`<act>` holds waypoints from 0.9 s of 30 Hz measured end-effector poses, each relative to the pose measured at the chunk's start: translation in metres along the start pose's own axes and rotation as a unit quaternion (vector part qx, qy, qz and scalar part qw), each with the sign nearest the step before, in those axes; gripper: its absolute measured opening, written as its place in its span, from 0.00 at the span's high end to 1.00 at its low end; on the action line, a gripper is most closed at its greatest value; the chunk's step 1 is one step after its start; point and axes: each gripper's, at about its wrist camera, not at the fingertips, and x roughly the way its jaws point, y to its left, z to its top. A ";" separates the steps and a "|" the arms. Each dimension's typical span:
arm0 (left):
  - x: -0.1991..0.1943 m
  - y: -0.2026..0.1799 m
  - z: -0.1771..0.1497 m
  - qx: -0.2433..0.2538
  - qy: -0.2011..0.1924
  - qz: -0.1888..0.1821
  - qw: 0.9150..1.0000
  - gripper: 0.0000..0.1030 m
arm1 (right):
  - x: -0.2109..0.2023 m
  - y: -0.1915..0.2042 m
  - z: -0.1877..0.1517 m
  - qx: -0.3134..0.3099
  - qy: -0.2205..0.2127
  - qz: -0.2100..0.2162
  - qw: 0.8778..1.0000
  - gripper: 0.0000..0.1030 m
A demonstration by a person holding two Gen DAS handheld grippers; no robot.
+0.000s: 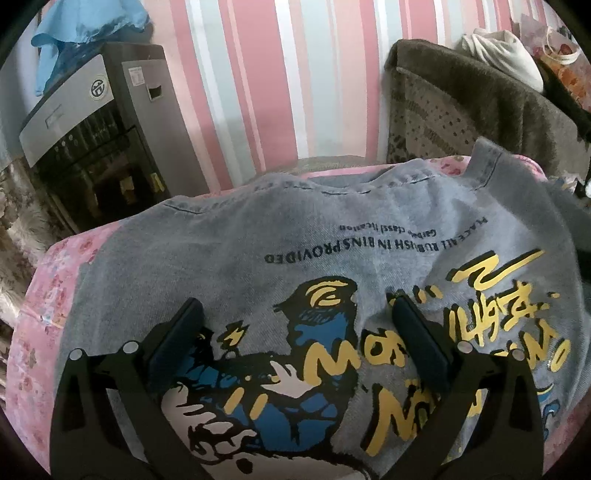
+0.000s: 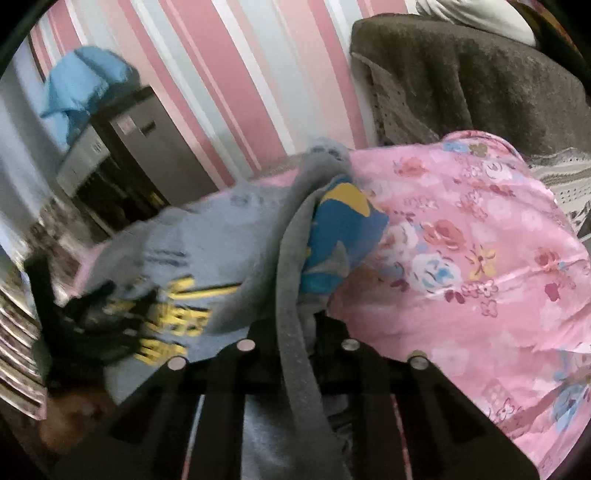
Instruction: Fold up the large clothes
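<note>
**A:** Where's the garment on your feed?

**B:** I've got the grey denim jacket [image 1: 303, 236] lying back-up on the pink floral sheet [image 1: 55, 280], its blue and yellow print [image 1: 317, 350] and a line of black lettering facing my left wrist camera. The collar edge sits at the far side, towards the striped wall [image 1: 258, 74].

**A:** And your left tongs?

**B:** My left gripper [image 1: 295, 325] is spread wide over the print, nothing between the fingers; I can't tell whether the tips touch the cloth.

**A:** The right one?

**B:** My right gripper [image 2: 299, 339] has a grey band of the jacket's fabric [image 2: 295, 295] running down through its middle, lifted off the sheet so a flap with blue and yellow print shows behind it. The fingertips are buried under the cloth and the view is blurred, so it looks pinched on the jacket, though I can't make out the gap itself.

**A:** What's around it?

**B:** A brown blanket [image 2: 480, 81] draped over furniture to the right, and to the left a grey appliance [image 1: 96, 140] with a light blue cloth [image 1: 85, 33] on top
</note>
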 end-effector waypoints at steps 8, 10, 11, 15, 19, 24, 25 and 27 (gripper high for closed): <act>0.002 0.009 0.003 -0.013 0.004 -0.022 1.000 0.03 | -0.033 0.041 0.018 0.017 -0.042 0.048 0.998 0.89; -0.004 0.014 0.005 -0.014 0.005 -0.034 0.999 0.03 | -0.037 0.052 0.021 0.019 -0.051 0.050 0.997 0.89; -0.009 0.018 0.007 -0.015 0.002 -0.038 0.999 0.03 | -0.038 0.057 0.023 0.021 -0.056 0.052 0.997 0.89; -0.032 0.040 0.020 -0.024 -0.018 -0.037 0.999 0.03 | -0.045 0.081 0.030 0.030 -0.076 0.067 0.994 0.90; -0.051 0.067 0.033 -0.033 -0.039 -0.028 0.998 0.03 | -0.044 0.107 0.036 0.044 -0.084 0.094 0.991 0.90; -0.065 0.116 0.036 -0.050 -0.055 -0.013 0.997 0.03 | -0.033 0.148 0.036 0.043 -0.080 0.108 0.990 0.90; -0.067 0.127 0.034 -0.057 -0.057 -0.010 0.997 0.03 | -0.027 0.154 0.034 0.049 -0.077 0.111 0.990 0.89; -0.069 0.154 0.030 -0.073 -0.059 -0.002 0.996 0.03 | -0.010 0.176 0.026 0.045 -0.068 0.100 0.992 0.89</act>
